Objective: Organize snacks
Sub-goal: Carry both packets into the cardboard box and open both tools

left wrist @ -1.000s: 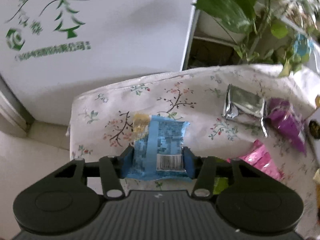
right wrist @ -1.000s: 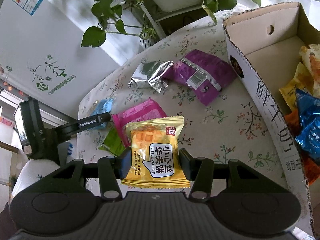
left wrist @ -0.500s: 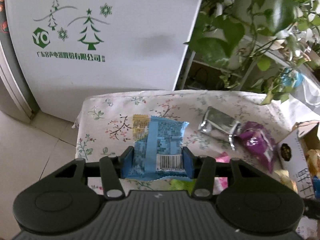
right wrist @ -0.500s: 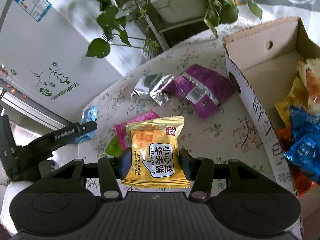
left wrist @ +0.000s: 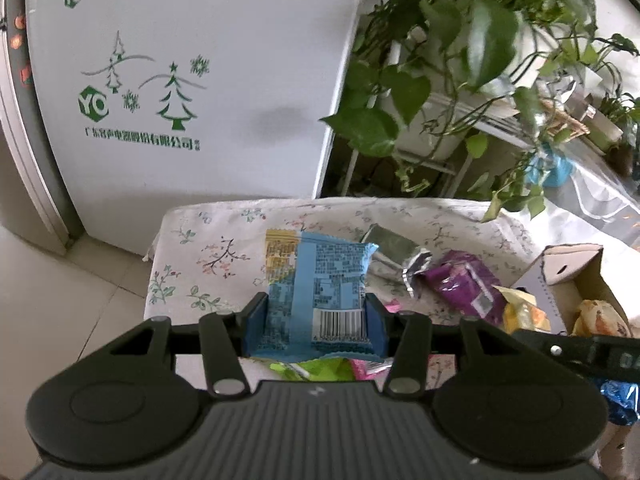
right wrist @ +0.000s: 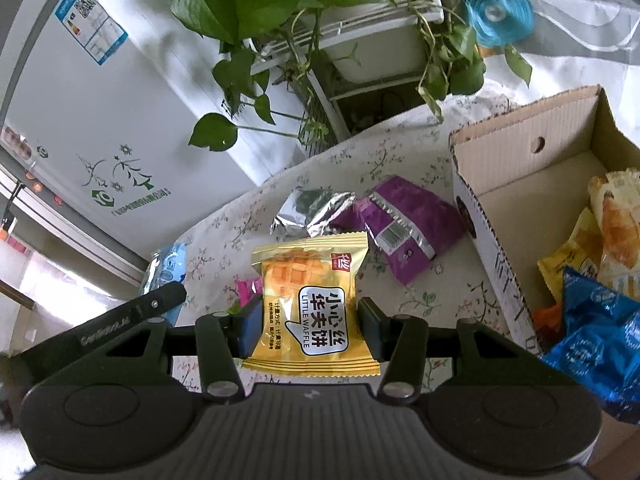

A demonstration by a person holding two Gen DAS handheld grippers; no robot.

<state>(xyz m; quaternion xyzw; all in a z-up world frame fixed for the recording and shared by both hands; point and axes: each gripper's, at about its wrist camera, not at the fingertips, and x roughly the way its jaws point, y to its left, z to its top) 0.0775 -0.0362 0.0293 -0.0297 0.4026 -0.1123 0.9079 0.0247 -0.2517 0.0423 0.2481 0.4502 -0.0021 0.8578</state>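
On the far left stands a white fridge point(left wrist: 192, 92) w/ green trees on it, and next to it a leafy plant point(left wrist: 452, 52) hangs over the back of the table point(left wrist: 224, 248), which has a flower cloth. The left gripper point(left wrist: 316, 320) is shut on a blue snack pack point(left wrist: 320, 292), barcode side up, held up over the table's left part. The pads pinch it at both side edges near the bottom, and the top sticks out free. Past it on the cloth lie a silver pack point(left wrist: 394, 246) and a purple pack point(left wrist: 464, 284), touching each other, and a green pack point(left wrist: 316, 368) and a pink pack point(left wrist: 370, 366) peek out under the gripper. The right gripper point(right wrist: 314, 328) is closed on a yellow waffle pack point(right wrist: 312, 300), also by its two sides, front up, near the box but not over it yet. On the far right is the cardboard box point(right wrist: 520, 160), w/ other snacks already inside at the near end; the far end looks bare. These packs look light, puffy and crinkly, so prob. soft and a bit slippery. The waffle inside may crumble if squeezed hard. Best to hold them by the sides, like now, w/ a soft pinch. I think both packs go in the box next.
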